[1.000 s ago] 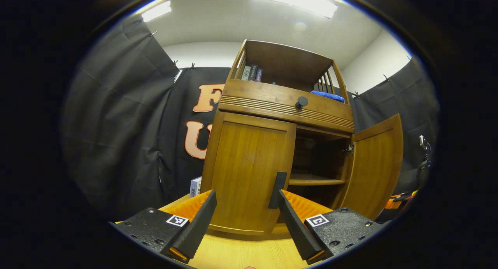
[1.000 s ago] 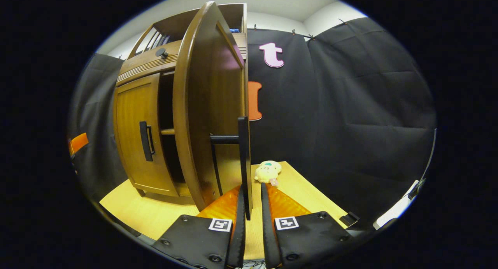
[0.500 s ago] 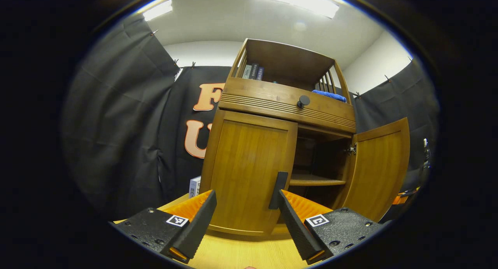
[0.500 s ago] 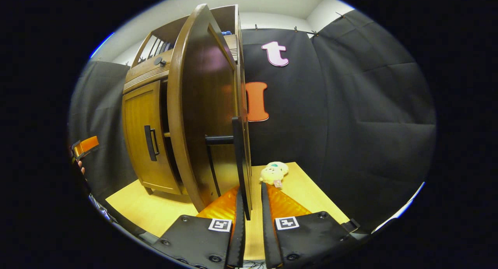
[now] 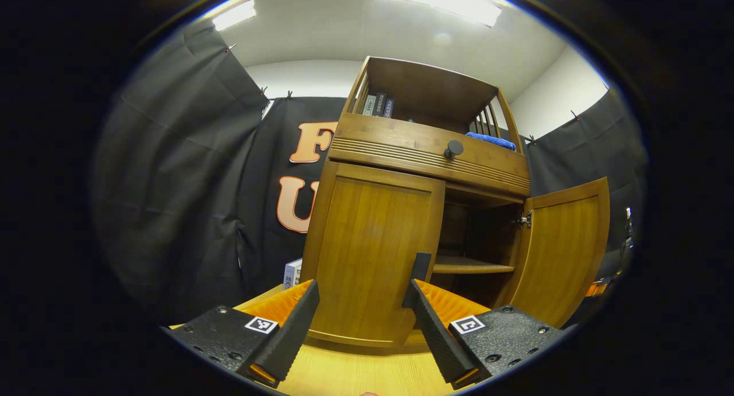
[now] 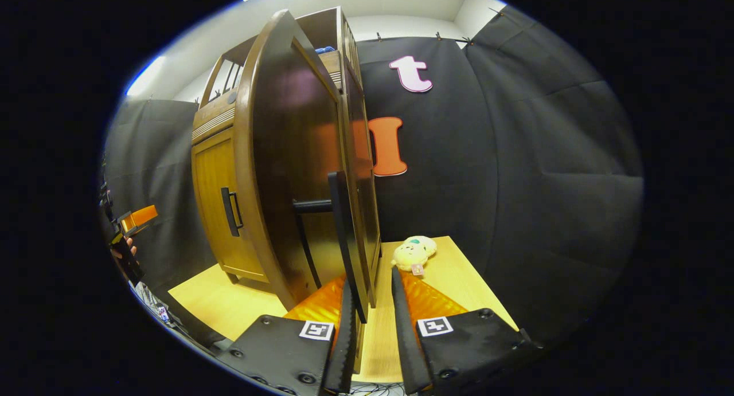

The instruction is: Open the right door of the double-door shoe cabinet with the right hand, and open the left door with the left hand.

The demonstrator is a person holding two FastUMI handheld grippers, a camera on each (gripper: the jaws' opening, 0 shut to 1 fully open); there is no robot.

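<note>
Both grippers' fingers spread: left gripper [image 5: 358,295] before left door [image 5: 367,258]; right gripper [image 6: 371,287] apparently astride right door's handle [image 6: 341,241].

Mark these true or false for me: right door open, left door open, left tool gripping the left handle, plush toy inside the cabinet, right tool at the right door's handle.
1. The right door is open. True.
2. The left door is open. False: it is closed.
3. The left tool grips the left handle. False: it is open, handle by one finger.
4. The plush toy is inside the cabinet. False: it lies on the table beside it.
5. The right tool is at the right door's handle. True.
</note>
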